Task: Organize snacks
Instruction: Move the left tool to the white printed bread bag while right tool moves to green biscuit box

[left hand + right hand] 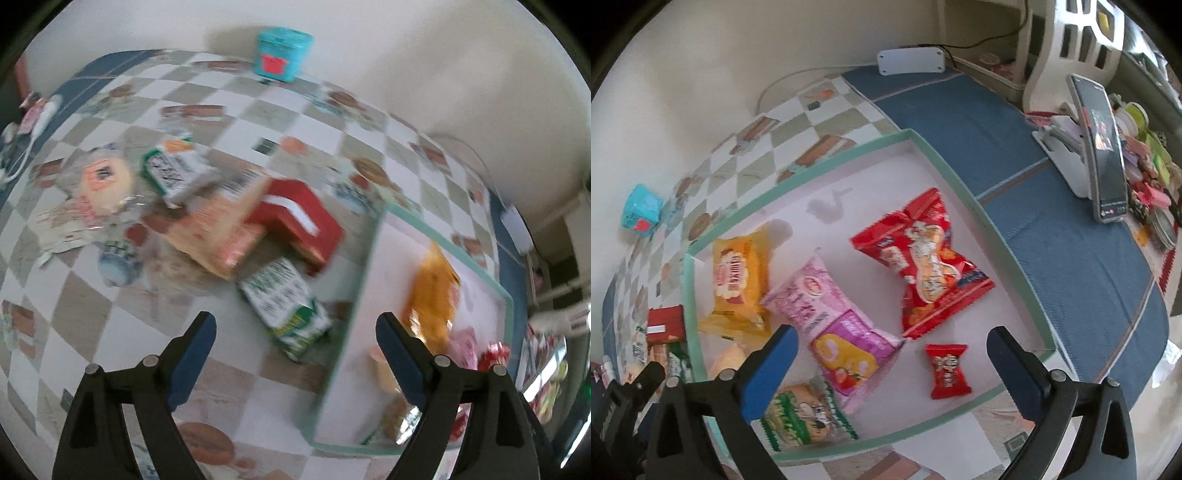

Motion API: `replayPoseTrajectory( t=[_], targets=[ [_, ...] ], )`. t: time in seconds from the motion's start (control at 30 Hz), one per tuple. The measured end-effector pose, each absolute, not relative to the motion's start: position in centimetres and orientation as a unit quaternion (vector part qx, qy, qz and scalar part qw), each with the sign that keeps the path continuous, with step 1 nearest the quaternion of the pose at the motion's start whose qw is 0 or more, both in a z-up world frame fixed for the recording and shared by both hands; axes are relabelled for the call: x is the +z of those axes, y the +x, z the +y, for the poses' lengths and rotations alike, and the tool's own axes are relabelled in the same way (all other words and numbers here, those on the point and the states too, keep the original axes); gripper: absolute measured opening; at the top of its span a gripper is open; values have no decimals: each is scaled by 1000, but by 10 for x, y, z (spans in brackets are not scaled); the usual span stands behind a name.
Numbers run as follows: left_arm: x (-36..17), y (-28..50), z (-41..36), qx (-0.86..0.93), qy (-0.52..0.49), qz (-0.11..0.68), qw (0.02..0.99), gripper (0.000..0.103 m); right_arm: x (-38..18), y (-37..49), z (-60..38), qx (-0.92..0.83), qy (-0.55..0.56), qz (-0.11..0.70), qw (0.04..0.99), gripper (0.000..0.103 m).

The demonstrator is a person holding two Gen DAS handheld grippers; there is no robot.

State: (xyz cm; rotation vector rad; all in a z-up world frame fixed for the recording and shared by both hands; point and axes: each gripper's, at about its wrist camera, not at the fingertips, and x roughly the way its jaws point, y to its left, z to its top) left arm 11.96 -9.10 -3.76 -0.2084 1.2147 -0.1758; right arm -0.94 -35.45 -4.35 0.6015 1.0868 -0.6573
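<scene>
My left gripper (pixel 295 350) is open and empty above a green-and-white snack box (pixel 286 304) on the checked tablecloth. Behind it lie a red box (pixel 299 218), an orange packet (pixel 218 236), another green-and-white box (pixel 173 171) and a round cake in clear wrap (pixel 105 184). My right gripper (pixel 892 365) is open and empty over a shallow tray with a green rim (pixel 960 173). In the tray lie a large red bag (pixel 923 258), a small red packet (pixel 947 371), a pink bag (pixel 812 295), a magenta-yellow packet (pixel 849 350), a yellow bag (pixel 738 280) and a green packet (pixel 805 413).
A teal tin (pixel 282 53) stands at the far edge by the wall. A phone on a white stand (pixel 1102 147) sits on the blue cloth (pixel 1052 240) right of the tray, with small clutter beyond it. A white adapter (pixel 910 61) lies at the back.
</scene>
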Motion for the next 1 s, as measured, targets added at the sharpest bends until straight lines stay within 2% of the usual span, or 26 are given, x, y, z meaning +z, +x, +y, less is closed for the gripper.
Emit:
replayPoseTrajectory(
  t=[0.6,1.0],
  targets=[
    [-34,150,37,66,-123,533,834,89,-16,24,-308,-236,267,466,810,103],
    [-33,153,90,89,-150,517,838,89,-1,68,-232,-170,194,469,845,103]
  ],
)
